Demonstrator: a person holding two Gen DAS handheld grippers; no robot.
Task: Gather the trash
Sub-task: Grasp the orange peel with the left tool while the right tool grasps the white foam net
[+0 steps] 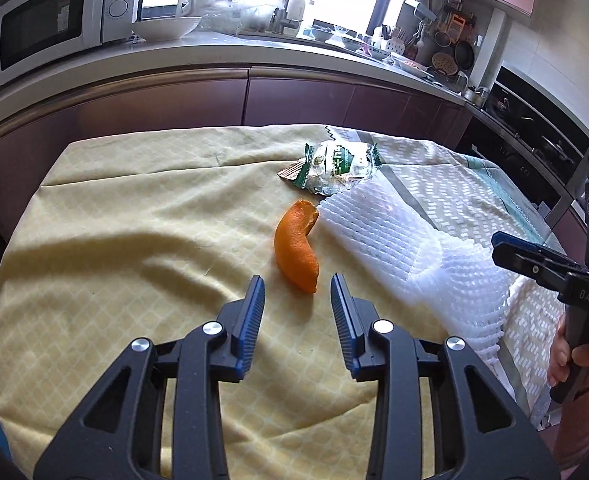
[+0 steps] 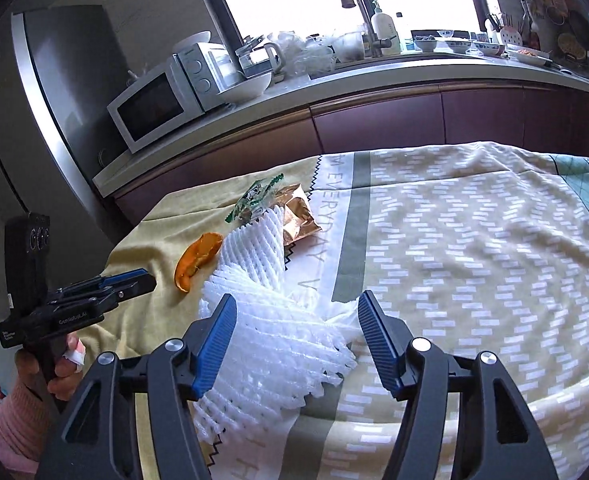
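A table draped in a pale yellow cloth (image 1: 114, 220) and, overlapping it on the right, a patterned beige-and-white cloth (image 2: 474, 240) fills the foreground of both wrist views; behind it runs a kitchen counter (image 1: 254, 46) carrying a white microwave (image 1: 50, 16), a white bowl (image 1: 166, 28) and further dishes near a bright window. The largest piece of trash is a white foam fruit net (image 1: 394, 248), lying stretched across the seam of the two cloths. At its far end rests a crumpled green-and-white snack wrapper (image 1: 334, 166), and the right wrist view shows a gold foil wrapper (image 2: 300, 216) just beside it, partly covered by the net. A curved strip of orange peel (image 1: 296, 246) lies on the yellow cloth, close beside the left edge of the net. The left gripper (image 1: 298, 300) hovers low over the yellow cloth with its blue-padded fingers spread apart, the near tip of the peel lying just ahead of the gap between them; nothing is held. The right gripper (image 2: 296, 322) is likewise spread wide, its fingers straddling the near end of the foam net, the left finger (image 2: 214, 344) over the net; whether it touches cannot be told. Each gripper appears at the edge of the other's view, held by a hand in a pink sleeve (image 2: 10, 420).
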